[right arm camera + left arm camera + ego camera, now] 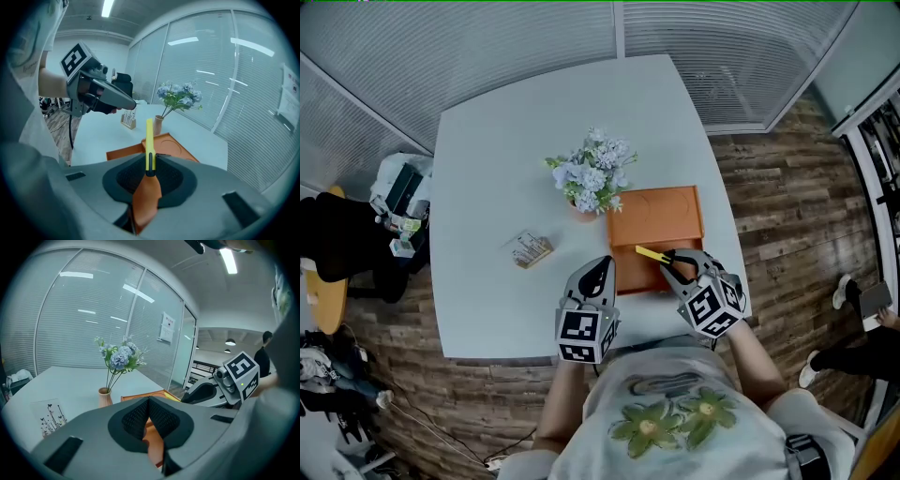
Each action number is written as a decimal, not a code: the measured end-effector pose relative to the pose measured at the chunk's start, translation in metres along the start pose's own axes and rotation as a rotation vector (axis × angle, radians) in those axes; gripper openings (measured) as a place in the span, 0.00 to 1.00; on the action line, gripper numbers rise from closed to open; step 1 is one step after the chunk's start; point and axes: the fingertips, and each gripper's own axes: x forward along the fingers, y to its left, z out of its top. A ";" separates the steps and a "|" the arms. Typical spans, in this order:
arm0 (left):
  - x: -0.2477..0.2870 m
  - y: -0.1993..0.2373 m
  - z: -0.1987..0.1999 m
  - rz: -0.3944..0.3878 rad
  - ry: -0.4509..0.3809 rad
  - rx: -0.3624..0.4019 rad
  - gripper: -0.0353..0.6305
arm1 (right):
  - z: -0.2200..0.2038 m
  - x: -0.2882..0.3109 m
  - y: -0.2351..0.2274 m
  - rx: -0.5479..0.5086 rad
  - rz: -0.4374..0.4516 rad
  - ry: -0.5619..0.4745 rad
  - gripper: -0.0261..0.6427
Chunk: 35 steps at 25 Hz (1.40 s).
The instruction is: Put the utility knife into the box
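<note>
The yellow utility knife (651, 253) is clamped in my right gripper (668, 260), which is shut on its rear end; the knife sticks out forward over the near part of the orange box (658, 217). In the right gripper view the knife (149, 140) stands between the pads, above the box (174, 149). My left gripper (601, 264) hovers just left of the box's near corner, its pads touching at the tips with nothing between them. The box (139, 398) lies just beyond the left gripper (149, 400).
A small vase of pale blue flowers (592, 176) stands against the box's far left corner. A little card stand (531, 249) sits on the white table (487, 169) to the left. Bags and clutter (398, 202) lie beyond the table's left edge.
</note>
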 end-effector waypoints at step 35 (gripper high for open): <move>0.014 0.012 -0.013 -0.005 0.035 -0.027 0.06 | -0.030 0.037 0.015 -0.050 0.101 0.110 0.15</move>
